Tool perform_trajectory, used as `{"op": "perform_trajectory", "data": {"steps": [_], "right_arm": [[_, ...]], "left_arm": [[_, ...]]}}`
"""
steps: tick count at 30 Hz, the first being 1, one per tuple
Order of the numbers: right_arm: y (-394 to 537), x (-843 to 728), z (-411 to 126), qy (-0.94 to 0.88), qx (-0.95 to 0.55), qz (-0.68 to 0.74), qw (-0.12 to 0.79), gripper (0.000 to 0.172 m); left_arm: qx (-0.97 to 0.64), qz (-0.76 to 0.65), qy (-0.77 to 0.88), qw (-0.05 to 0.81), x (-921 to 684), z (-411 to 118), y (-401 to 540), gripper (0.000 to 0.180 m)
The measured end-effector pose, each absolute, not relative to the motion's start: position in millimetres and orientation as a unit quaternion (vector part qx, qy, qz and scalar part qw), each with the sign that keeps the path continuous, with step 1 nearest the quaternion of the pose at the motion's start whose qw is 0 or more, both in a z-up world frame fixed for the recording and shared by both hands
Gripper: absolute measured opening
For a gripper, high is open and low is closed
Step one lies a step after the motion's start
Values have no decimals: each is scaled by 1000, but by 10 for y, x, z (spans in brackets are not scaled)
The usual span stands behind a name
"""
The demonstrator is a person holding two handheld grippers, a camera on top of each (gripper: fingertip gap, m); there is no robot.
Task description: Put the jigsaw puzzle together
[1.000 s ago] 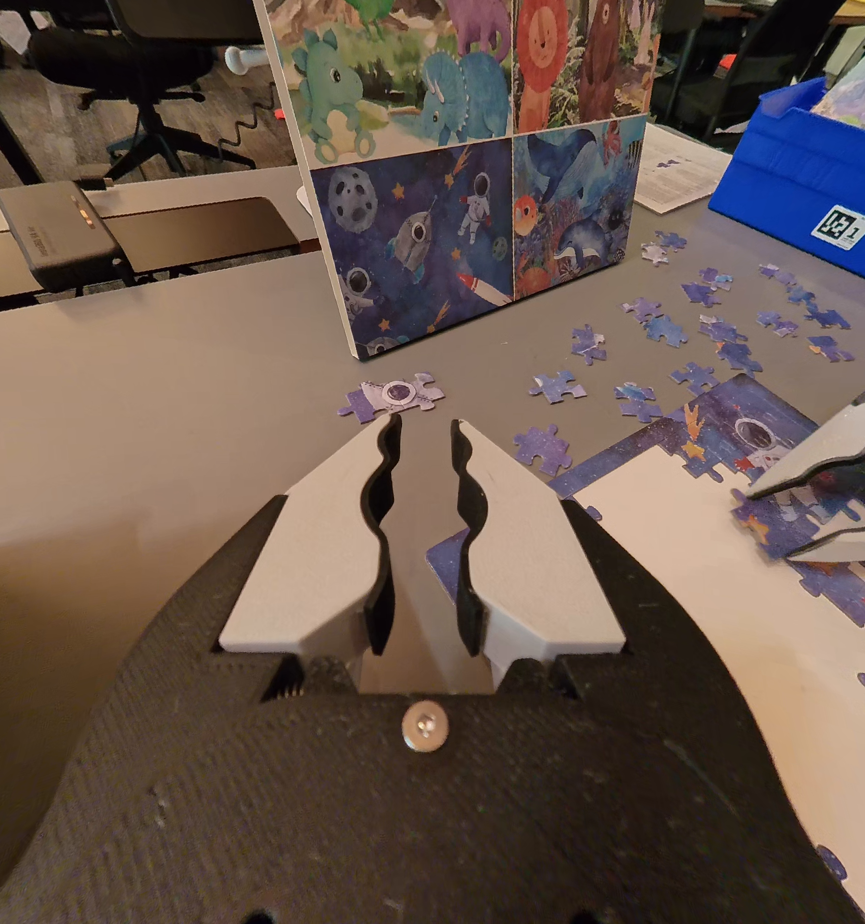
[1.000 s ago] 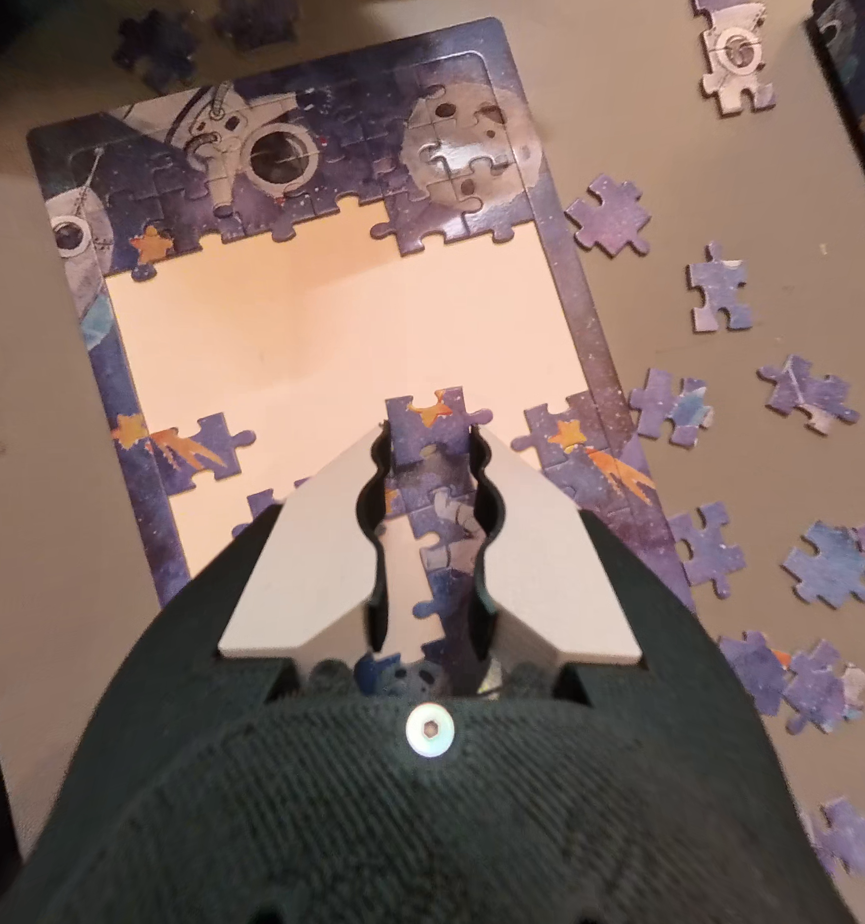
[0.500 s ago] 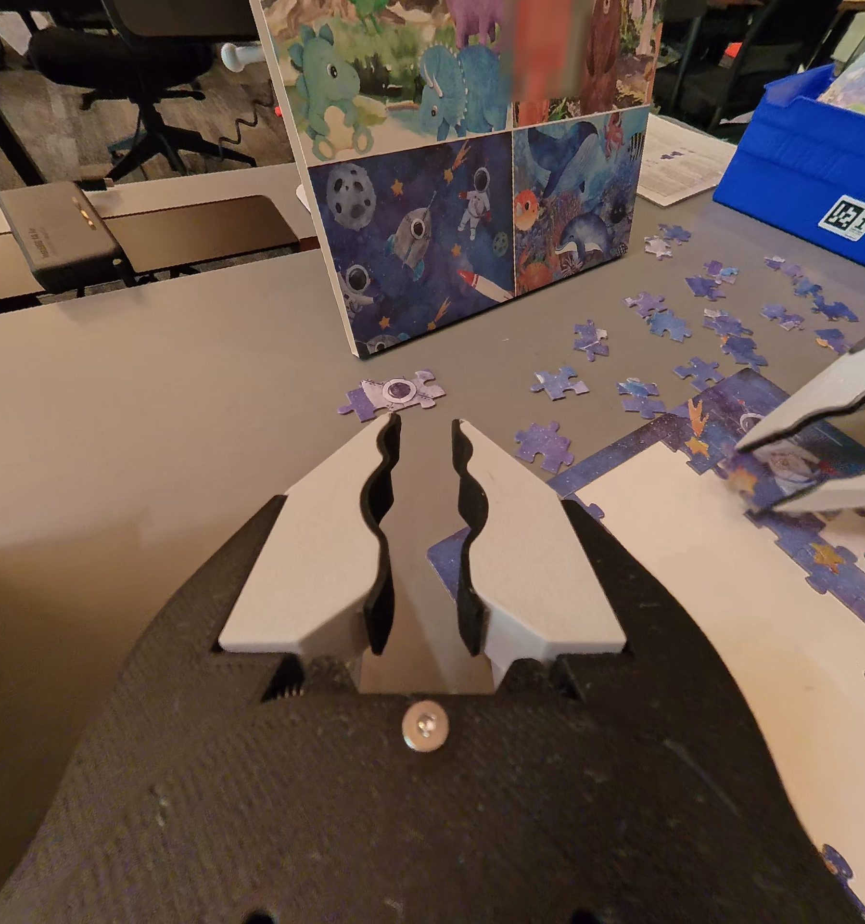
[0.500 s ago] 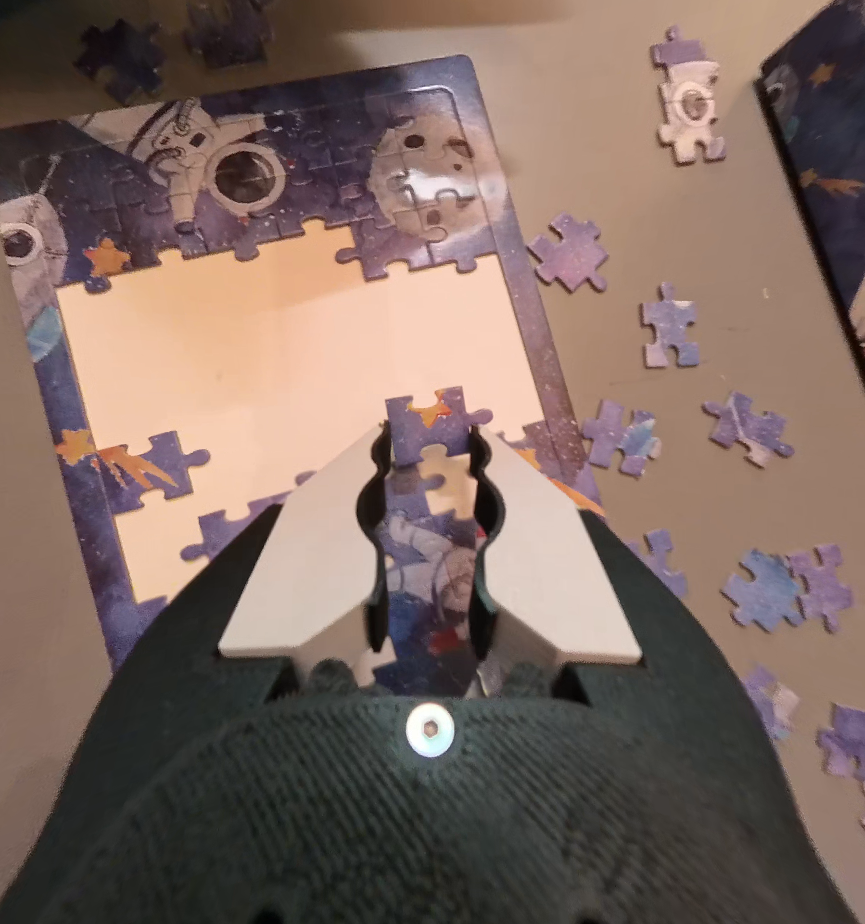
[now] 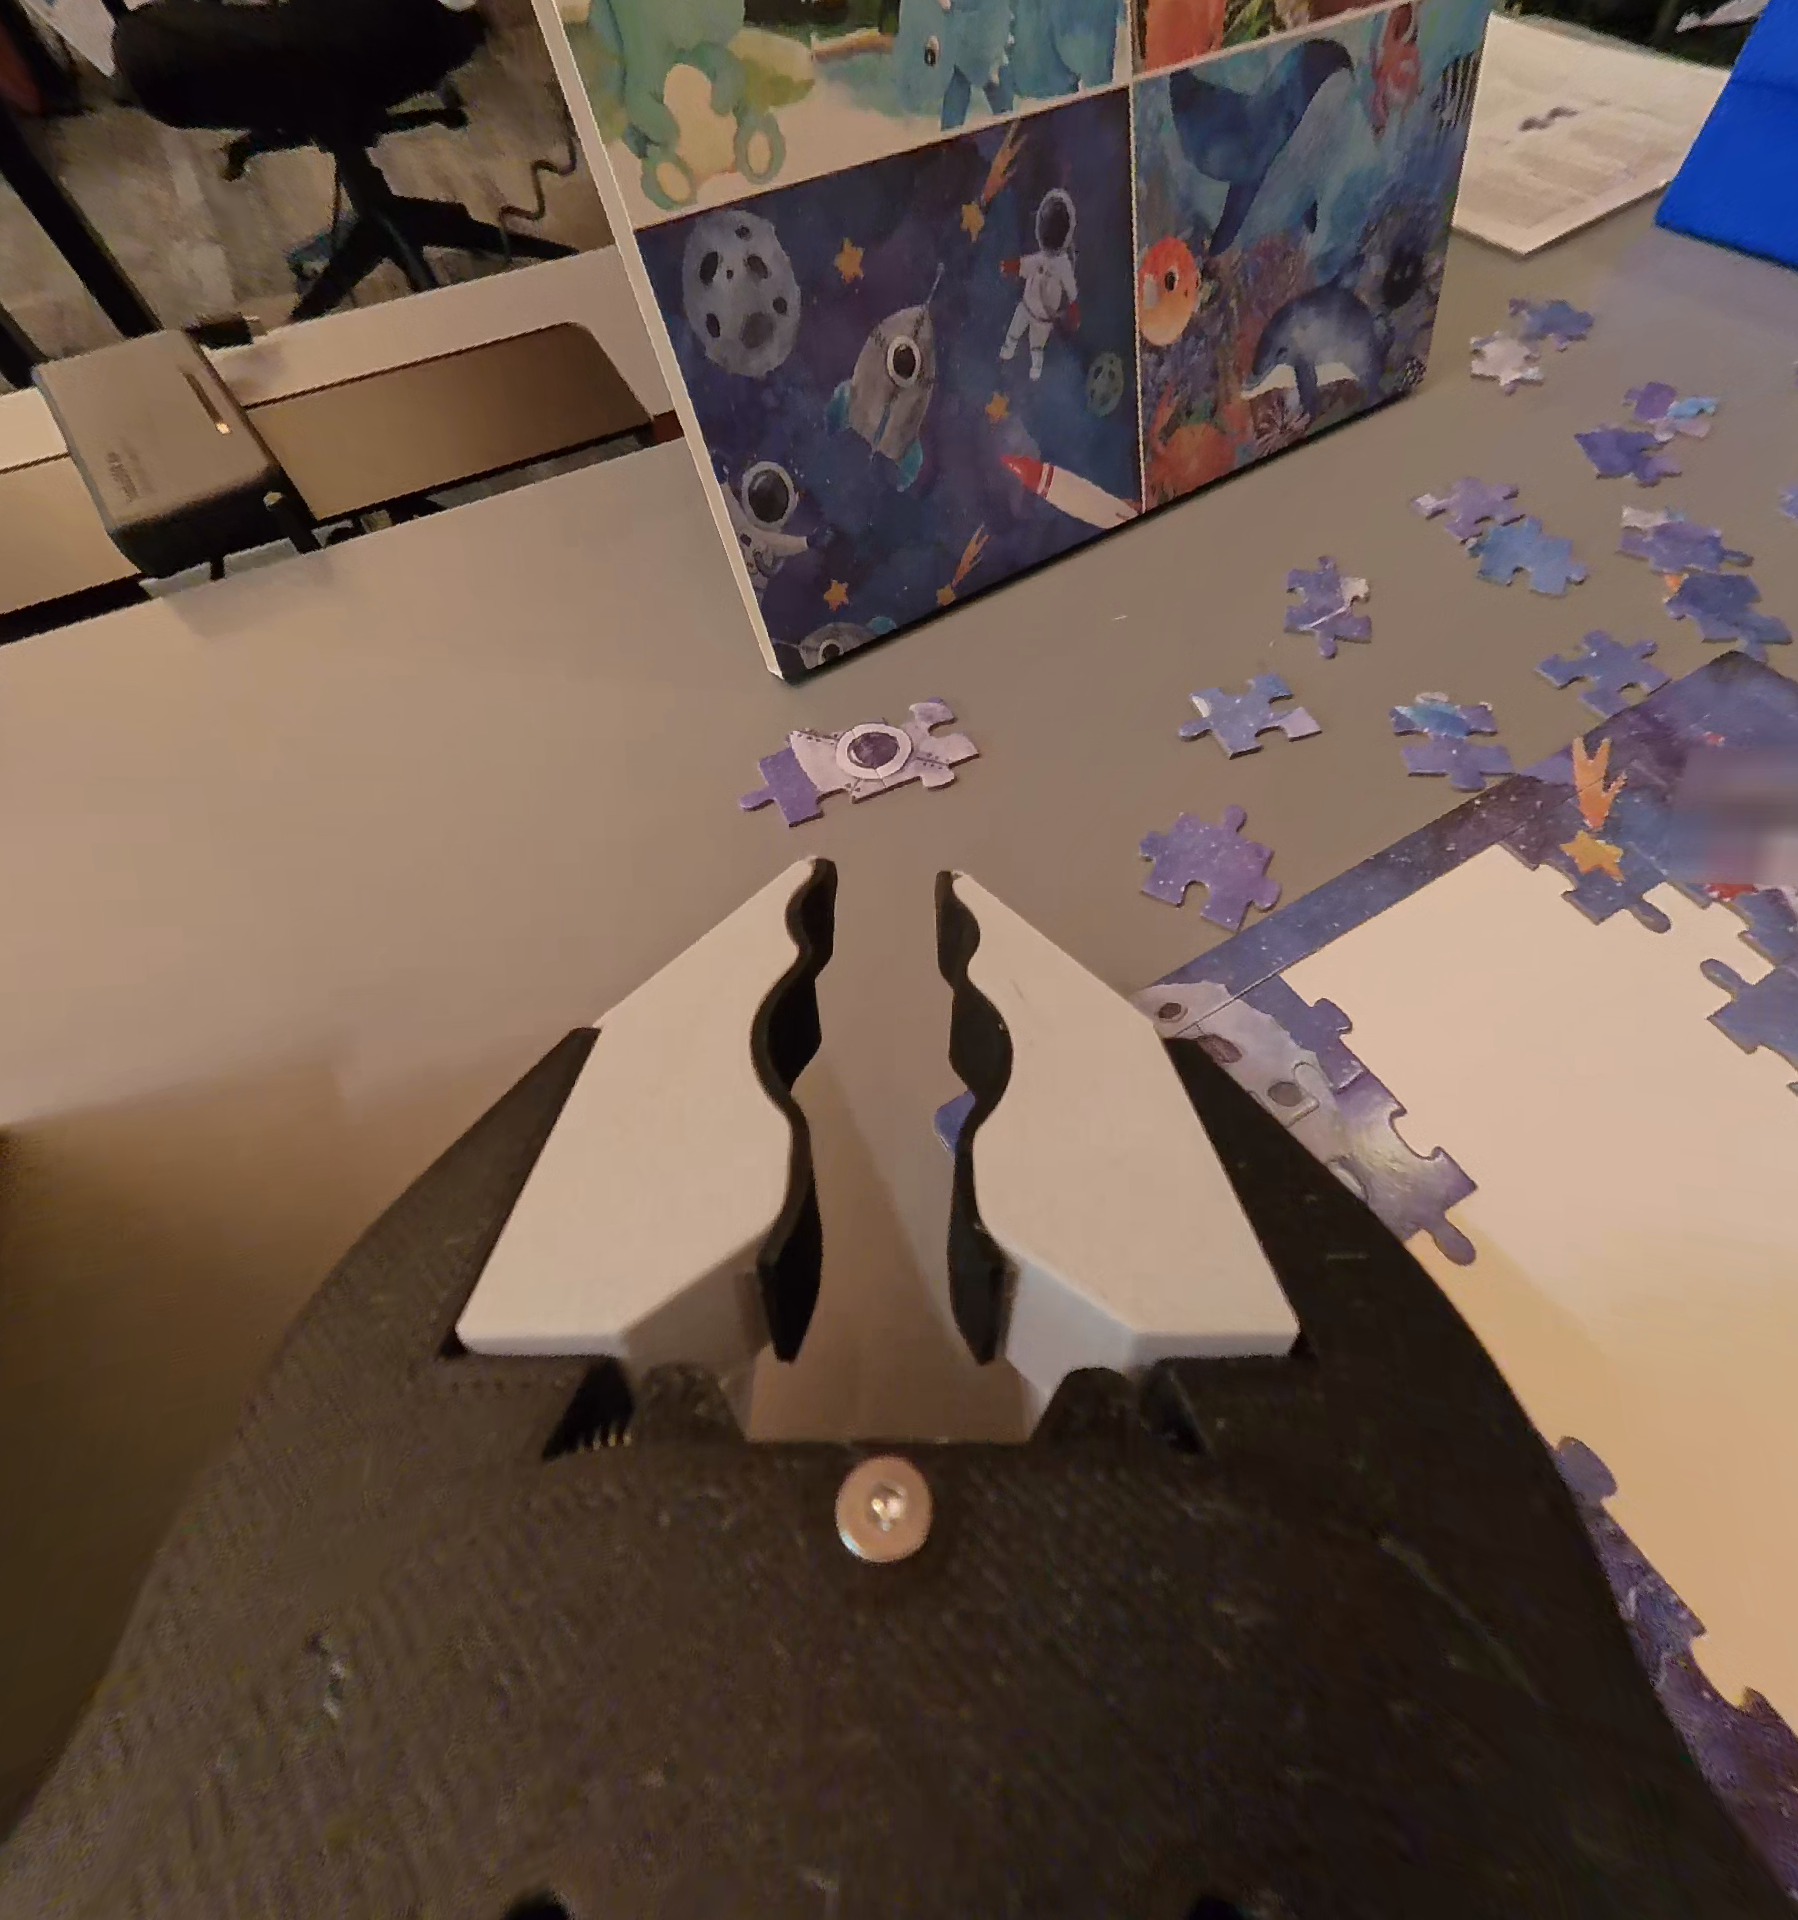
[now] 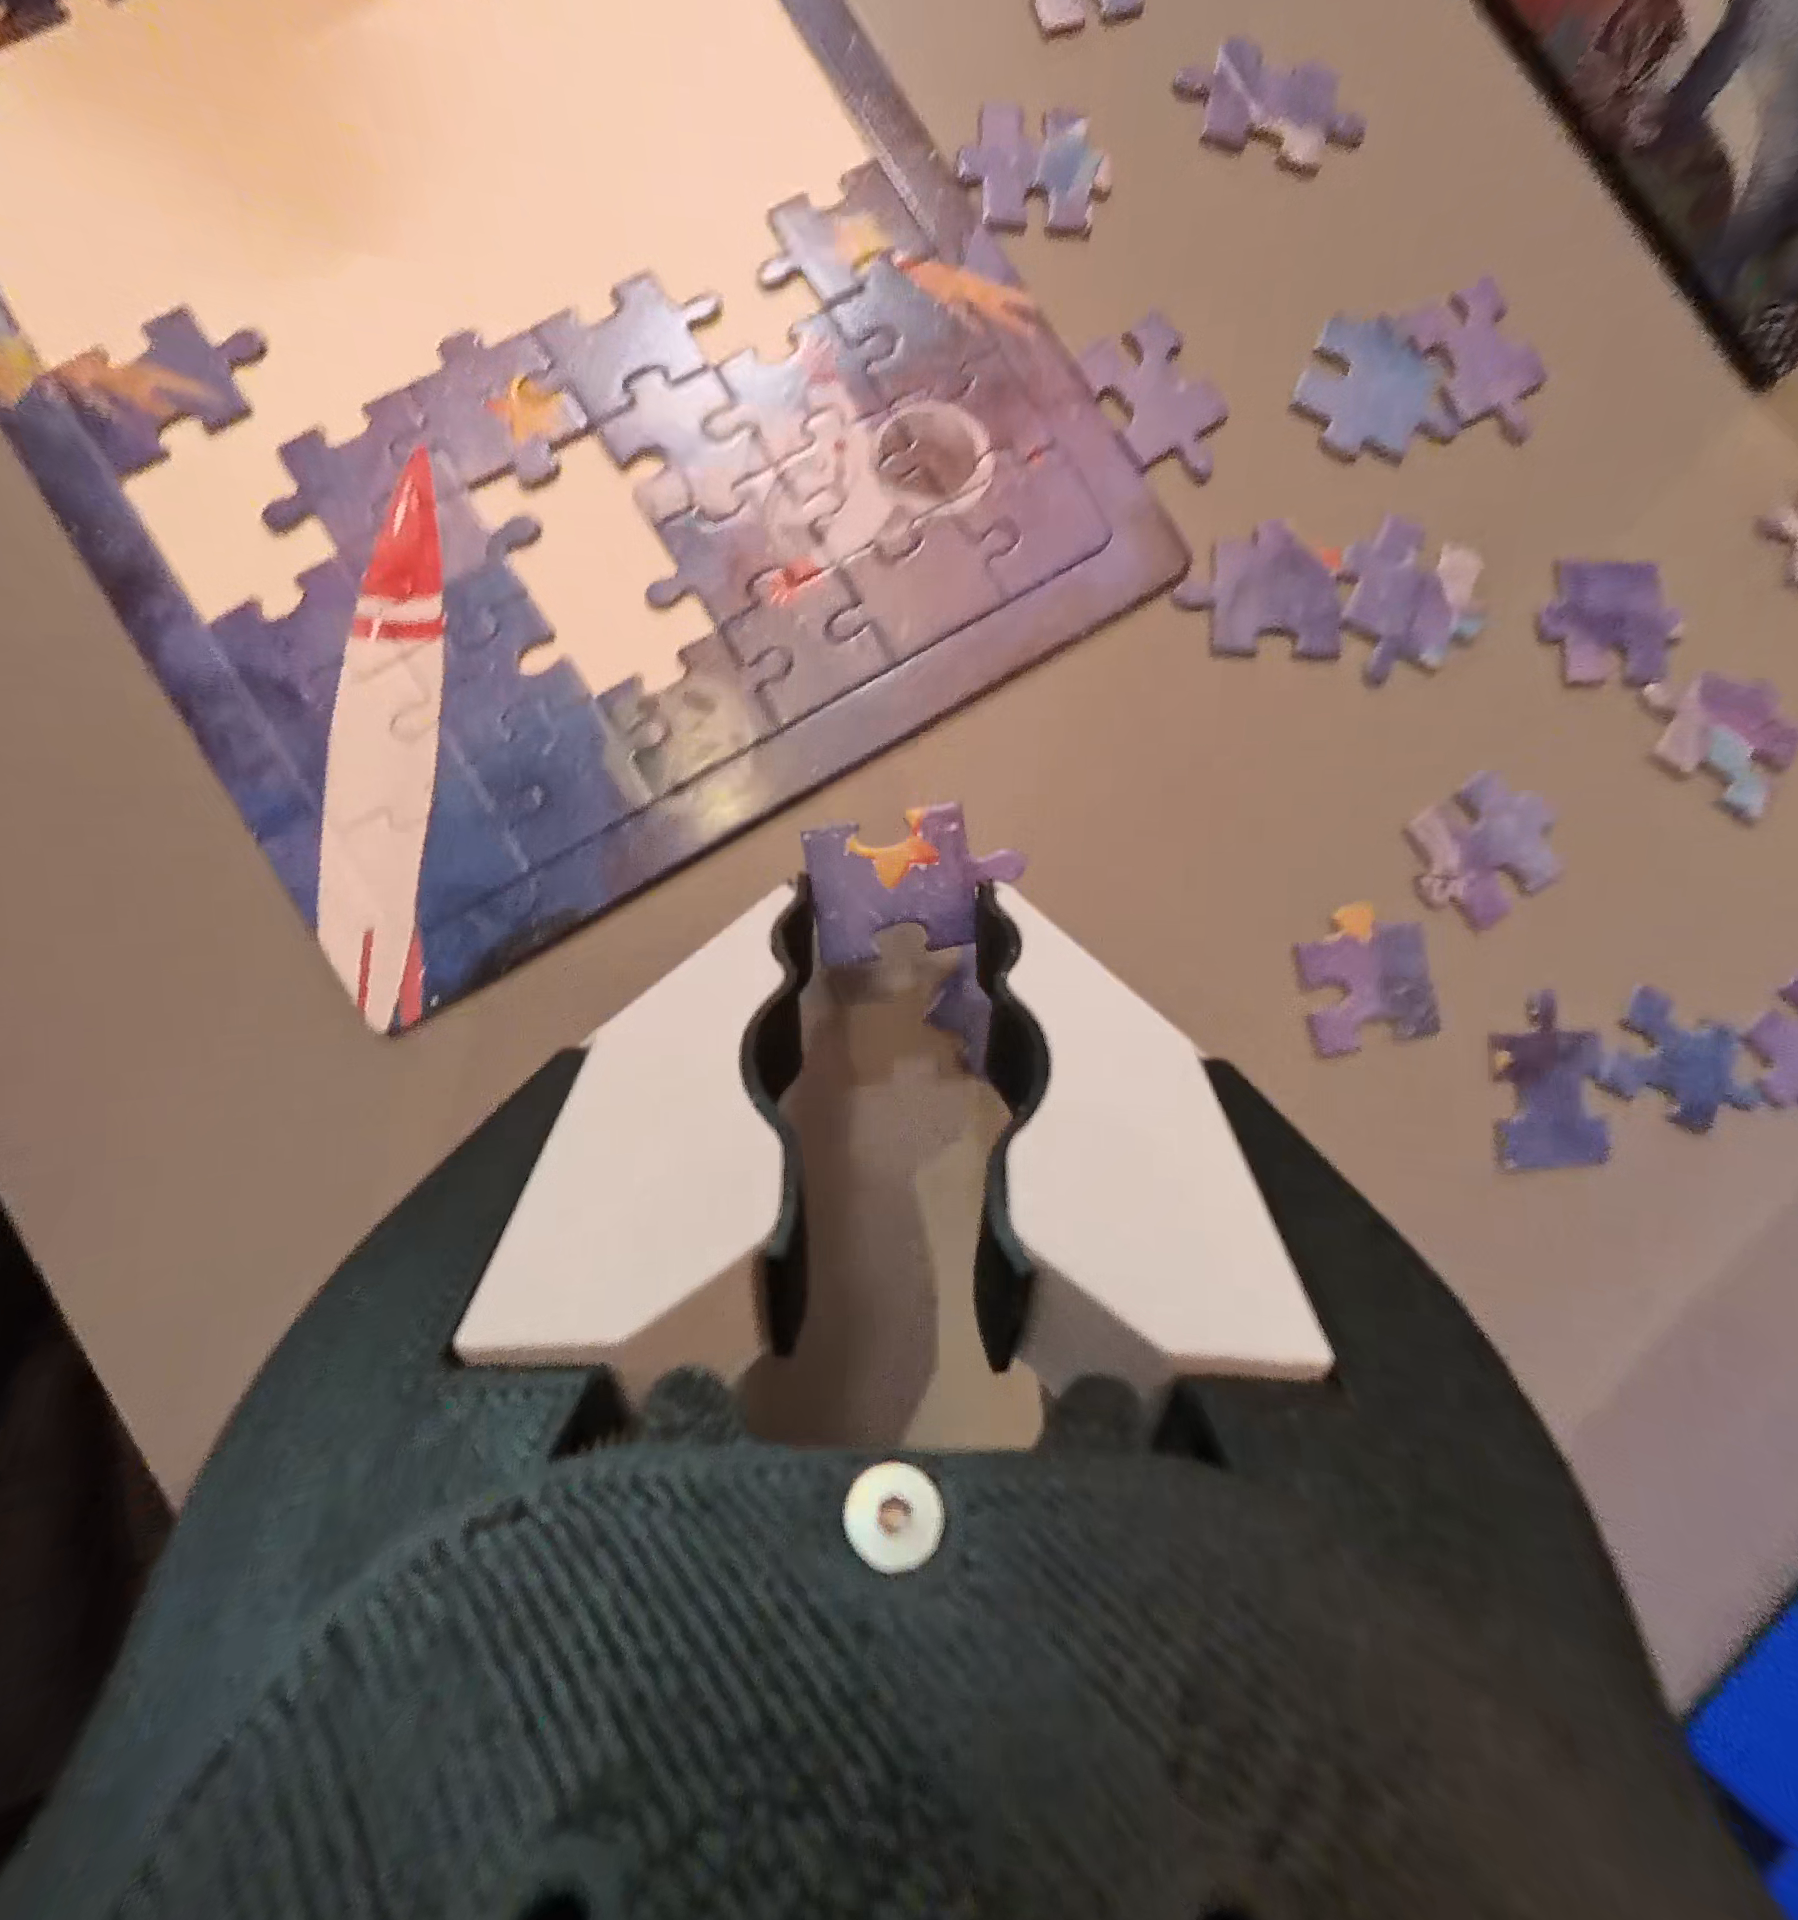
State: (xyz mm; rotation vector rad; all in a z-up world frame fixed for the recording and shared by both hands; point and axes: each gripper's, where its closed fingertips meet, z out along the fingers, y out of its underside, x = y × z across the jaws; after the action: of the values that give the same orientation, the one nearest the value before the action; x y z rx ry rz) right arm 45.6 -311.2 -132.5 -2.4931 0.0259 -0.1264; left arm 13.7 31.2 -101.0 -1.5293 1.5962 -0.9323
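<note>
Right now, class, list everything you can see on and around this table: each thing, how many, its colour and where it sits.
Table: one, grey.
Puzzle board: one, purple-blue frame, pale middle, partly filled, flat on table.
Loose puzzle pieces: many, purple-blue, scattered right of board.
Joined pair of pieces: one, purple-white, ahead of left claw.
Picture box: one, colourful, standing upright.
Blue bin: one, far right.
Paper sheet: one, white, behind box.
Office chair: one, black, background.
Left claw: open, empty.
Right claw: gripping a purple piece with orange star.
</note>
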Motion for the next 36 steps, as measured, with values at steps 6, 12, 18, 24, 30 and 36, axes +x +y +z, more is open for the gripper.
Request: {"op": "perform_trajectory", "data": {"steps": [6,12,18,24,30,36], "right_arm": [[-3173,282,-1508,-40,-952,-28,303,30],[-3191,386,-1296,-40,-937,-27,346,35],[-3184,1067,-984,3,-908,-115,402,34],[-2863,1756,-588,59,-837,-135,527,34],[-2996,1796,-1172,43,-887,-176,425,28],[-3296,1677,-1332,76,-893,-86,435,29]], "left_arm": [[-591,-378,612,364,159,-978,255,15],[-587,-374,615,371,162,-976,257,13],[-585,-367,619,373,171,-996,245,13],[-583,-356,626,377,176,-1029,242,13],[-581,-357,630,372,184,-1045,215,13],[-579,-364,630,368,182,-1027,189,14]]}}
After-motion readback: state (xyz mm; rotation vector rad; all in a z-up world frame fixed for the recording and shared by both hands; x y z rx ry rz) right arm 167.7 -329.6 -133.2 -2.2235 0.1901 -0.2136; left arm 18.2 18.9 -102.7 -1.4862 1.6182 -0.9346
